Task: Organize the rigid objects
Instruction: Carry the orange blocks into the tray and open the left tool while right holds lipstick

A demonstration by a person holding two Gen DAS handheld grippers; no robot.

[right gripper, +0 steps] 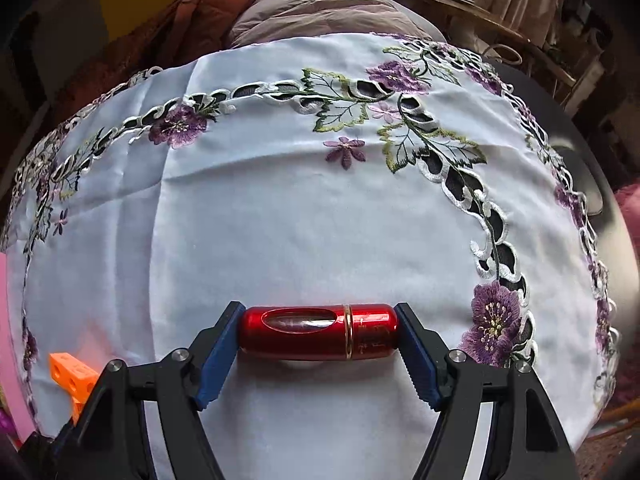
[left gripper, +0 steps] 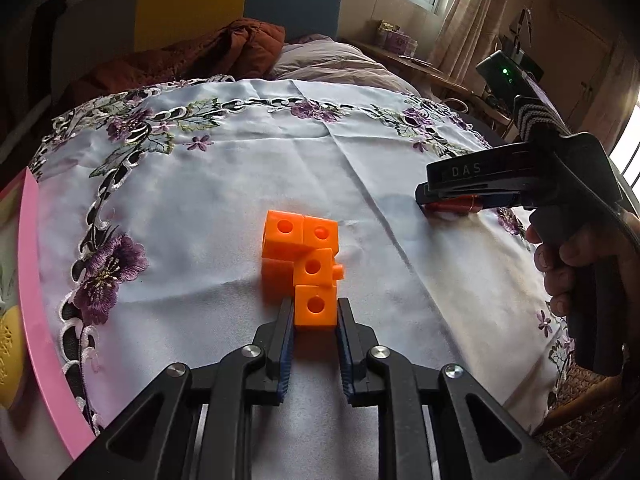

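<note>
The left claw (left gripper: 315,312) pinches the nearest cube of an orange block cluster (left gripper: 304,256), its blue pads pressed against that cube's two sides. The cluster is several linked cubes with round holes, and it rests on the white embroidered cloth (left gripper: 224,184) that covers the surface. Just beyond the pinched cube the other cubes rise in a short crooked stack.

To the right of the cluster and well apart from it, the right claw (right gripper: 318,334) points steeply down at the cloth, held by a hand (left gripper: 560,264). Between its blue pads lies a red metallic tube (right gripper: 318,332) with a gold band, stretched end to end across the gap, each rounded end touching a pad. The claw is partly spread and clamped on the tube lengthwise. A pink rim (left gripper: 36,280) shows at the cloth's edge, left of the cluster.
</note>
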